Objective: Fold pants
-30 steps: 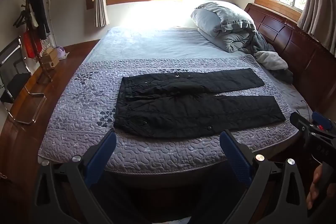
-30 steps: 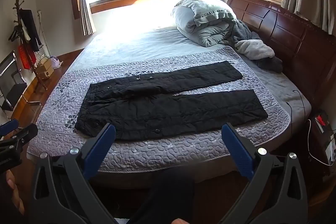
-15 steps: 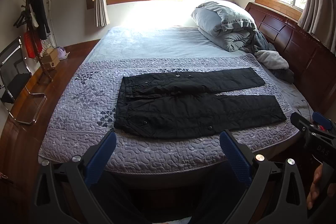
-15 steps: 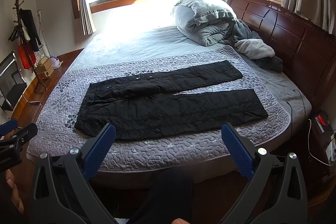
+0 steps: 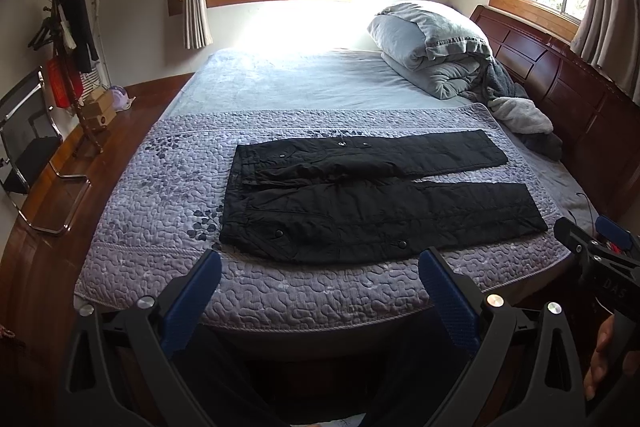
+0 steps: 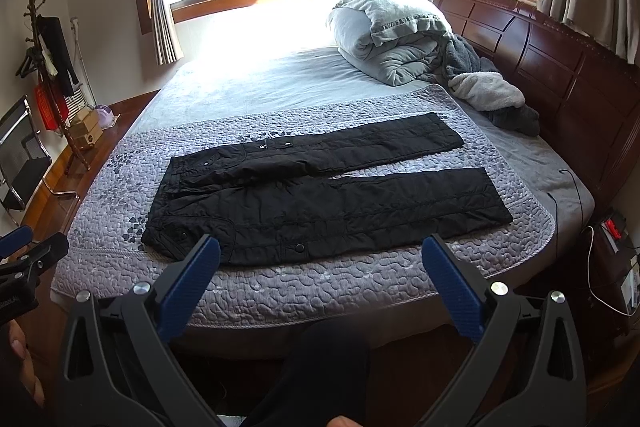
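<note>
Pants (image 5: 360,195) are lying flat on the quilt (image 5: 160,227), legs apart. Left gripper (image 5: 320,279) and right gripper (image 6: 320,267) are hovering off the quilt's near edge, jaws spread; each should be pinching one near-leg end.

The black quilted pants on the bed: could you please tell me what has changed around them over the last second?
Almost nothing. The black quilted pants lie flat and unfolded on the purple quilted bedspread, as before. The left gripper and right gripper stay open, clear of the fabric; the right view has drifted very slightly closer to the bed.
</note>
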### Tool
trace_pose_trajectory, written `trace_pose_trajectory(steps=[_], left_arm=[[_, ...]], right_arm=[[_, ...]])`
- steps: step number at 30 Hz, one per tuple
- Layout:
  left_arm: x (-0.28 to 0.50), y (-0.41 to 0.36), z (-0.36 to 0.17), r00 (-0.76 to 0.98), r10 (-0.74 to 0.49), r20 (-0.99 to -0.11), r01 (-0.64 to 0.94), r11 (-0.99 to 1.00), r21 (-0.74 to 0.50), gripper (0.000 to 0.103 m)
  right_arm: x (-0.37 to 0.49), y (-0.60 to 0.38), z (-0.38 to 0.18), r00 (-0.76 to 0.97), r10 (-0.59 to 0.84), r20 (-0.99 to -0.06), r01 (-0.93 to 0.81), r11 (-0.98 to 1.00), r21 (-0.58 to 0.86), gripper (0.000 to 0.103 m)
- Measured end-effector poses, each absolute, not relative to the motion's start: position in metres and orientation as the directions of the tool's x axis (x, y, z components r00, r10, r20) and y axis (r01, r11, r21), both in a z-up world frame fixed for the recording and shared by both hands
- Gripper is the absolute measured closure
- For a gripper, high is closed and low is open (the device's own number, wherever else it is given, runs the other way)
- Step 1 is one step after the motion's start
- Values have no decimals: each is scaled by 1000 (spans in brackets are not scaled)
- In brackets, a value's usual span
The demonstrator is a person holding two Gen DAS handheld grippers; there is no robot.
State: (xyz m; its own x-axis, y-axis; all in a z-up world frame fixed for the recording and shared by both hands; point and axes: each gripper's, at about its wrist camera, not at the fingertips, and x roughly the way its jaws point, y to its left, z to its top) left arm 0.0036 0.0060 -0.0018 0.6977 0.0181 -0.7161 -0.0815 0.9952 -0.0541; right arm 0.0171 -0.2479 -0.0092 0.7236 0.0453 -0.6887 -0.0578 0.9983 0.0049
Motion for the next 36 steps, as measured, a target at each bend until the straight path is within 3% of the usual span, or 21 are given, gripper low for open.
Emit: trace_pose_trajectory(steps=[36], left_arm=[[2, 7, -1, 697, 20, -716, -89, 994, -59, 4]], right_arm=[[17, -249, -8, 721, 44, -692, -57, 998, 4, 2]])
